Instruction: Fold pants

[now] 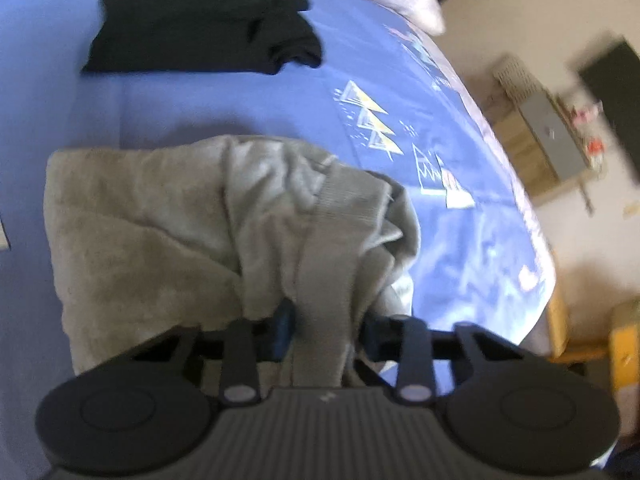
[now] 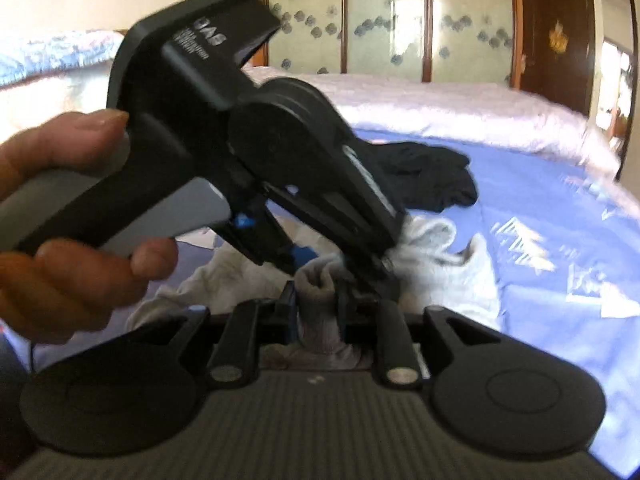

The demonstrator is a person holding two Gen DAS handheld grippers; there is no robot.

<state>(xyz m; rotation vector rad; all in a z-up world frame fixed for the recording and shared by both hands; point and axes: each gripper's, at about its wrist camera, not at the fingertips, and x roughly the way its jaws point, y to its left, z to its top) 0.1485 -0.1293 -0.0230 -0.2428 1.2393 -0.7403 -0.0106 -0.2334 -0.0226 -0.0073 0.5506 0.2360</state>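
On the blue bedsheet (image 1: 224, 104), the left gripper (image 1: 322, 320) and right gripper (image 2: 316, 300) each pinch the grey pants (image 1: 160, 224) at the ribbed waistband (image 1: 332, 240), narrowly closed, probably to lift it for folding. Two grippers, one grey pair, one black garment (image 1: 200, 20) lying well apart.

Two close wrist views, both over grey pants (image 1: 168, 220) on bed (image 1: 240, 100).

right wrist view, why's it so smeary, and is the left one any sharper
Right wrist view: motion blur smears the left gripper and hand; window glare washes out the bed. Left wrist view: grey pants fairly sharp, room edge blurred, fisheye bending.
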